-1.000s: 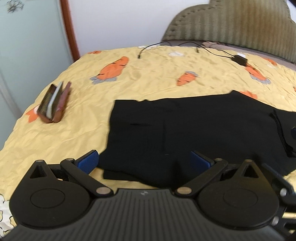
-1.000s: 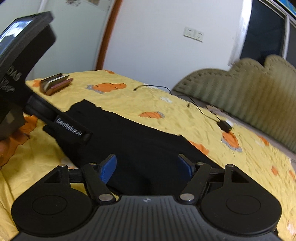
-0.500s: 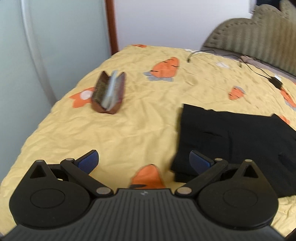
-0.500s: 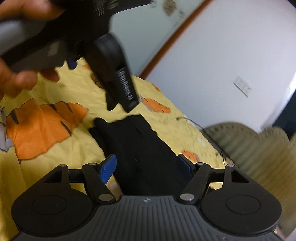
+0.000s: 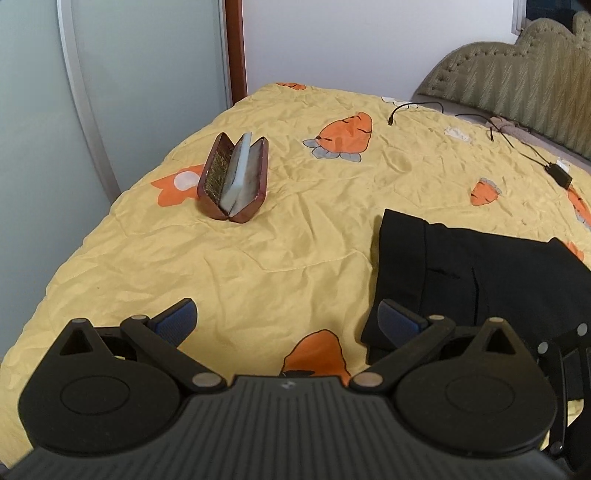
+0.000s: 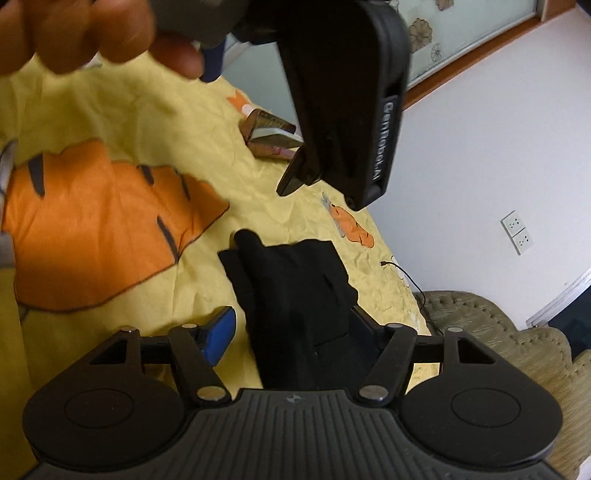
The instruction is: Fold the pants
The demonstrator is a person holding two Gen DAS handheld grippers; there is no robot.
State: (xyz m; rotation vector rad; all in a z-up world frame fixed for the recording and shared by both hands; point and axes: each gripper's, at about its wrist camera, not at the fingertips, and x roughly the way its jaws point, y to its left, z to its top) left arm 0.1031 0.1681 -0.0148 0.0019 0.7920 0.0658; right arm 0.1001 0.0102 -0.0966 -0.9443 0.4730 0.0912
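The black pants [image 5: 480, 280] lie folded flat on the yellow bedspread [image 5: 295, 236], at the right of the left wrist view. My left gripper [image 5: 288, 317] is open over bare bedspread, its right finger just at the pants' near corner and nothing between the pads. In the right wrist view the narrow end of the pants [image 6: 295, 280] runs between the fingers of my right gripper [image 6: 291, 328]. Its jaws are closing, and the blue pad [image 6: 221, 332] still stands clear of the cloth. A hand [image 6: 92, 29] holds the left tool's black housing [image 6: 343, 110] above.
An open brown glasses case [image 5: 234, 177] stands on the bedspread beyond the left gripper. A black cable with a charger [image 5: 557, 173] lies near the padded headboard [image 5: 517, 70]. A frosted glass door [image 5: 129, 92] runs along the bed's left side.
The left gripper swung left, off the pants and over bare bedspread. The right gripper rolled and came down along the pants' end, and the left tool now hangs above it.
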